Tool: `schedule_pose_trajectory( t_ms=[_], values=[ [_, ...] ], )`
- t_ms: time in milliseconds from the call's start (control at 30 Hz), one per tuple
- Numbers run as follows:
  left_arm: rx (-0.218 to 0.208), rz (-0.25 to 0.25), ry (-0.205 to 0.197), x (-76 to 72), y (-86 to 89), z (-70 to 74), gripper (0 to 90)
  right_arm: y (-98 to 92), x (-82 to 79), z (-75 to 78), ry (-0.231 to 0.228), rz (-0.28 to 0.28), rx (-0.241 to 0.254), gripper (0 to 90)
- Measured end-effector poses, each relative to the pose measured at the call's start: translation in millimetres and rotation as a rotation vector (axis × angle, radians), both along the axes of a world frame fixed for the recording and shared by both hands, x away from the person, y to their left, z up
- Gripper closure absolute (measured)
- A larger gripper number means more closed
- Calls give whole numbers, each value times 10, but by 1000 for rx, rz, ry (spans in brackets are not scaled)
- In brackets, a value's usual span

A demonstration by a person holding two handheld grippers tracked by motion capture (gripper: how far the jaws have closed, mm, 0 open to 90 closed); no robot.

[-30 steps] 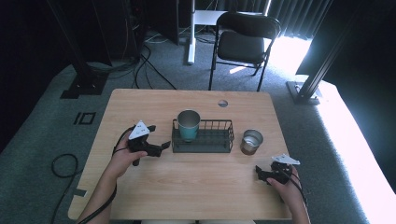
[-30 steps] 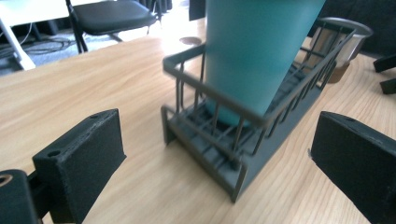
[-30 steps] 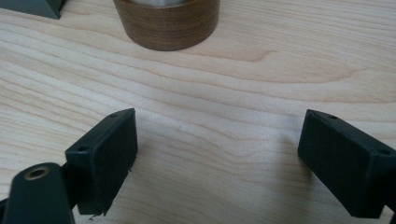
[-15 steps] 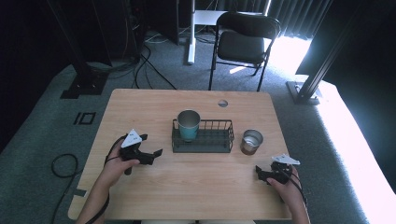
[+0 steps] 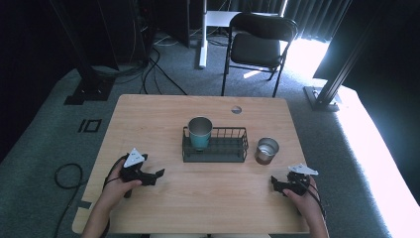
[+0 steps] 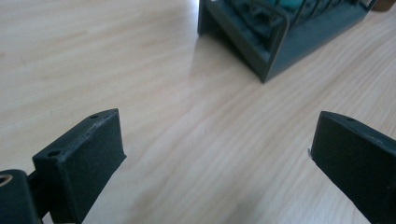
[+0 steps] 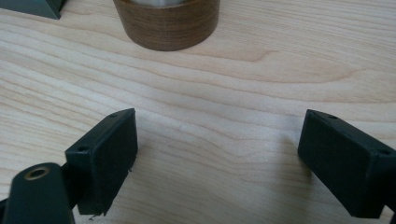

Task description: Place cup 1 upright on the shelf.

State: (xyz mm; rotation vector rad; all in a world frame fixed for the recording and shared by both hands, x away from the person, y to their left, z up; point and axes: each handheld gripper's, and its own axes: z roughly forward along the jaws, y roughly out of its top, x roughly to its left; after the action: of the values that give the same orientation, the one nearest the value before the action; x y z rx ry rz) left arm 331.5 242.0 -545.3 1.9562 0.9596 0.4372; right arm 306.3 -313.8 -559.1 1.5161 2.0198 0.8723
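A teal cup (image 5: 200, 133) with a metal rim stands upright in the left end of a black wire rack (image 5: 233, 148) at the table's middle. Just right of the rack stands a brown cup (image 5: 267, 150) with a metal inside. My left gripper (image 5: 157, 174) lies low over the table, front left of the rack, jaws wide apart and holding nothing. In the left gripper view (image 6: 215, 154) the rack's corner (image 6: 280, 51) is ahead. My right gripper (image 5: 275, 183) rests near the front right, open and holding nothing. In the right gripper view (image 7: 217, 154) the brown cup's base (image 7: 166, 23) is straight ahead.
The wooden table (image 5: 148, 114) has a round cable hole (image 5: 236, 109) near its far edge. A black folding chair (image 5: 260, 47) stands beyond it, and cables (image 5: 64, 173) lie on the grey floor at the left. Bare wood stretches between the two grippers.
My left gripper has drawn back from the rack toward the near edge, slightly left. The right gripper, the cups and the rack have stayed put.
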Motion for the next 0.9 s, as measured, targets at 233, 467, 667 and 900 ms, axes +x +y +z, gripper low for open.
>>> schedule_pose_trajectory(
  t_ms=[233,467,667,900],
  values=[
    [29,49,28,-83,121,-65,33,0,0,0,0,0,0,116],
    [70,138,72,-153,300,-72,33,0,0,-1,-1,0,-1,116],
    [103,246,98,-197,465,-42,32,0,0,0,0,0,-1,116],
    [163,285,148,-235,582,-84,32,0,0,0,0,0,0,116]
  ],
)
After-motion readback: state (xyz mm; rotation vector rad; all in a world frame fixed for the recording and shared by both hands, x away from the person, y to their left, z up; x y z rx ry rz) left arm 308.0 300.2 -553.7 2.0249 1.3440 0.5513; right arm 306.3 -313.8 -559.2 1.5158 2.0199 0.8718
